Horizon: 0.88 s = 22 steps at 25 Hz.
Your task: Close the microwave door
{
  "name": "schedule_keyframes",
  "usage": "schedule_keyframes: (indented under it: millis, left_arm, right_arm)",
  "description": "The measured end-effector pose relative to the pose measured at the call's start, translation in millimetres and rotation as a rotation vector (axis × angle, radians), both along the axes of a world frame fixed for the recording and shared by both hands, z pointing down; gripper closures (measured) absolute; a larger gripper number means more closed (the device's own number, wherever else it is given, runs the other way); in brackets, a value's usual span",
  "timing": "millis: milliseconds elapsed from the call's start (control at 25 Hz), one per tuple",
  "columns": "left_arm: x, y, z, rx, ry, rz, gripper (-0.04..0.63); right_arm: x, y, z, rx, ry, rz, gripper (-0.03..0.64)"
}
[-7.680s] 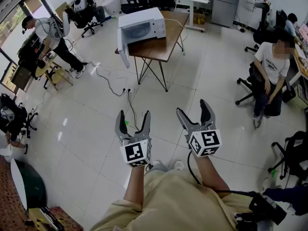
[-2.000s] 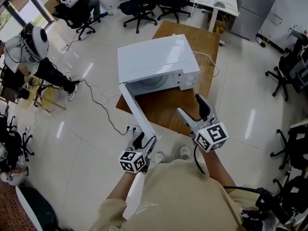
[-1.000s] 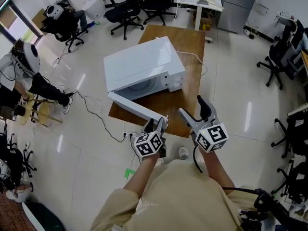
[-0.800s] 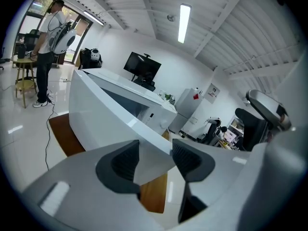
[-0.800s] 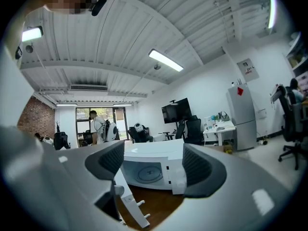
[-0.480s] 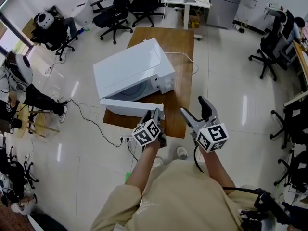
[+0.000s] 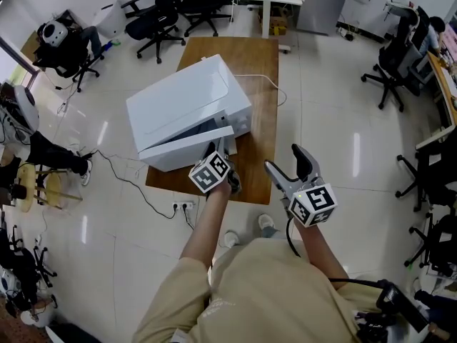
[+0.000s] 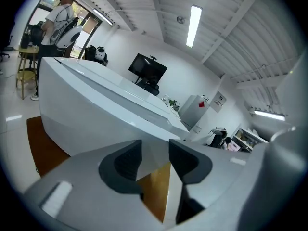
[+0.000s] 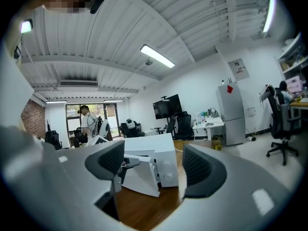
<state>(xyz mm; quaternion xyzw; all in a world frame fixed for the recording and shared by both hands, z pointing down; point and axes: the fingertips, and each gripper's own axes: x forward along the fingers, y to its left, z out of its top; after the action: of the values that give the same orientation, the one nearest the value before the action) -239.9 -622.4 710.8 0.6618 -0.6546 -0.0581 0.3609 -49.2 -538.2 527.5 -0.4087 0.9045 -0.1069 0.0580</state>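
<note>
A white microwave (image 7: 187,106) stands askew on a wooden table (image 7: 263,91). Its door (image 7: 184,151) stands a narrow crack ajar, hinged at the left. My left gripper (image 7: 220,147) is at the door's free right end, and its jaws are closing to a narrow gap. In the left gripper view the door (image 8: 96,124) fills the left side, and its corner shows in the gap of the left gripper (image 8: 155,158); I cannot tell if the pads touch it. My right gripper (image 7: 289,164) hangs open and empty off the table's near right corner, facing the microwave (image 9: 154,170).
A cable runs from the microwave over the table's right edge, and a power strip (image 7: 180,206) with a black cable lies on the floor below. Office chairs (image 7: 389,70) stand at the right and back. A person (image 7: 28,145) is at the far left.
The door has swung from wide open to almost closed against the microwave. My left gripper travelled with its free end, away from me and rightward. The right gripper has hardly shifted.
</note>
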Motion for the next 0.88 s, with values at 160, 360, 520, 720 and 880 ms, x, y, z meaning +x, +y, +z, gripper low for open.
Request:
schedule_keyframes:
  millis: [160,360,520,720,880]
  left_arm:
    - [-16,-28,10,-0.003,-0.008,-0.009,0.42]
    - [-34,-46,21,0.023,-0.033,-0.064,0.486]
    - [-44,-49,32,0.01,-0.105,-0.064,0.545]
    - [-39,-51,28,0.027,-0.19,0.034,0.54]
    - [-29,-39,12,0.083,-0.278,0.145,0.479]
  right_arm:
    - [-5,-12,9,-0.019,0.004,0.003,0.25]
    - [-6,-27,16,-0.019,0.01,0.01,0.25]
    - [-3,-27,19,-0.017,0.012,0.018,0.249]
    - [-6,-29,11,-0.013,0.013,0.016,0.249]
    - [-14,-15,5,0.0,0.002,-0.017,0.249]
